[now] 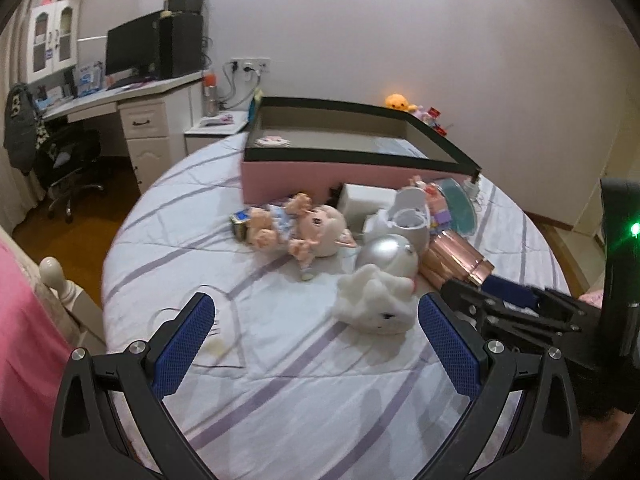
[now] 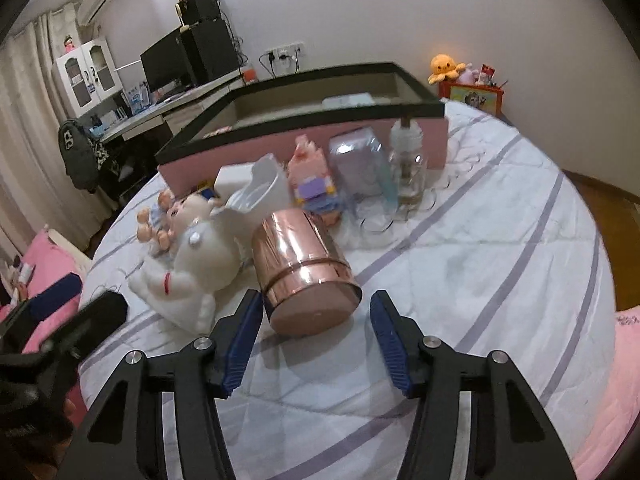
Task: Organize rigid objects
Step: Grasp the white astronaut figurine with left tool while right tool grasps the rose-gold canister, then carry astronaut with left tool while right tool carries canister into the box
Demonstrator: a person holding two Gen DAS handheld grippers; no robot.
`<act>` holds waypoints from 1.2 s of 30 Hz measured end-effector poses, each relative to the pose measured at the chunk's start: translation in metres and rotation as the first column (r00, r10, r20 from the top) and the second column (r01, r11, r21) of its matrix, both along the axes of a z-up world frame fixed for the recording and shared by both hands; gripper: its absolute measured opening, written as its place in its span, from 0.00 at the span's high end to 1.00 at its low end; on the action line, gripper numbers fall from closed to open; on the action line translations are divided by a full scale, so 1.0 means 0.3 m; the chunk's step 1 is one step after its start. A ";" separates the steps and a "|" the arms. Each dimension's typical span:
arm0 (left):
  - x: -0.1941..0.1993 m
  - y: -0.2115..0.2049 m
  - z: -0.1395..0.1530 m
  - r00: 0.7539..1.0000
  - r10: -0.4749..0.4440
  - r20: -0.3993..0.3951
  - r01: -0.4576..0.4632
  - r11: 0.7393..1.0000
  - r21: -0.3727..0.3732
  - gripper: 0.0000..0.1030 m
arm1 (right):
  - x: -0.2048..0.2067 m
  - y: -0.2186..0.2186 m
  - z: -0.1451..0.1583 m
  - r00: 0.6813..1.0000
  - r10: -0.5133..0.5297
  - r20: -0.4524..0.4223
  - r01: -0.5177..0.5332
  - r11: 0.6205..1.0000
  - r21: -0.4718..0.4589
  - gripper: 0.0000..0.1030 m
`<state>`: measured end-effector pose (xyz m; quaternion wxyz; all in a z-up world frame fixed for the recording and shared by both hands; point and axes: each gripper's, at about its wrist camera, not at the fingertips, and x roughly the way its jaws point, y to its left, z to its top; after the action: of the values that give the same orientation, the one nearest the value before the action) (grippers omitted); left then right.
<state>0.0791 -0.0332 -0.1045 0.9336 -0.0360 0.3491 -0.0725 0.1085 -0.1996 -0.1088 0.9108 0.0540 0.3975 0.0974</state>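
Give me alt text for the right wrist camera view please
The right claw hovers open around the base of a copper-coloured canister lying on a striped bedspread. A white plush toy lies left of it, a pink box behind.

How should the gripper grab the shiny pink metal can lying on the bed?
Grip the copper can across its round body, near the flat end facing the right gripper. It lies on its side, so come from that end with one of the fingers on each curved side. The plush cat crowds its left.

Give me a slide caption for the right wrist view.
Right hand-held gripper open around the base of a copper canister lying on the bed, toys and pink storage box behind.
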 end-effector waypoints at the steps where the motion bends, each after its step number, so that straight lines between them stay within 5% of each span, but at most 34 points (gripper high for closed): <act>1: 0.005 -0.012 -0.003 1.000 -0.010 -0.004 0.010 1.000 0.003 0.00 | 0.010 0.001 -0.002 1.000 0.008 -0.003 -0.008 1.000 -0.005 0.44; 13: 0.147 -0.065 -0.089 0.989 -0.062 -0.136 0.060 0.998 -0.020 0.09 | 0.049 -0.040 -0.017 0.999 0.026 -0.026 -0.026 1.000 0.012 0.51; 19: 0.172 -0.091 -0.091 0.980 -0.134 -0.147 0.125 0.990 -0.070 0.48 | 0.065 -0.024 -0.019 0.999 0.045 -0.031 -0.045 0.999 -0.010 0.51; 36: 0.072 -0.021 -0.038 0.991 -0.106 -0.084 0.101 0.993 -0.060 0.49 | -0.014 -0.046 0.028 0.998 0.058 0.012 -0.058 0.998 0.028 0.53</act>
<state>0.1009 -0.0395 -0.1159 0.9111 -0.0469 0.3886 -0.1290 0.1041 -0.2134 -0.1005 0.9089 0.0547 0.3926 0.1295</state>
